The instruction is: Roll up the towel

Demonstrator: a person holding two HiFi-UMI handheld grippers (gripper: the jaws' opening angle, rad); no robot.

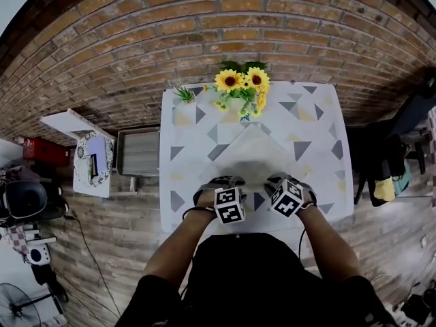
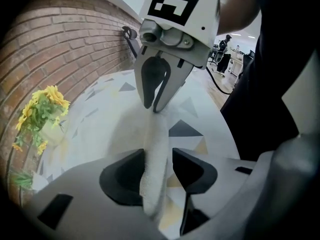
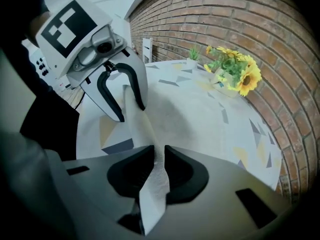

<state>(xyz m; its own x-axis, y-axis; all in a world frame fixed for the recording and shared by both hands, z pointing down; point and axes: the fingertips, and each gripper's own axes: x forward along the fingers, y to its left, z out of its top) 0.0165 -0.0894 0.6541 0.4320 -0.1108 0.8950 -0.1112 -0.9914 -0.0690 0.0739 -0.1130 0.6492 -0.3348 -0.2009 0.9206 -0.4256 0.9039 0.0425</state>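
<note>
I am pinching the near edge of the white, nubbly terry towel (image 1: 253, 157) with both tools. The left gripper (image 2: 157, 166) is clamping its dark jaws on a thick, soft fold, and the right gripper (image 3: 157, 164) on a thinner, creased one. The rest is lying flat on the bench (image 1: 187, 148), which is draped in triangle-patterned cloth. Beyond, yellow sunflowers (image 1: 242, 87) are standing before the rough red brick wall (image 1: 204, 26).
</note>
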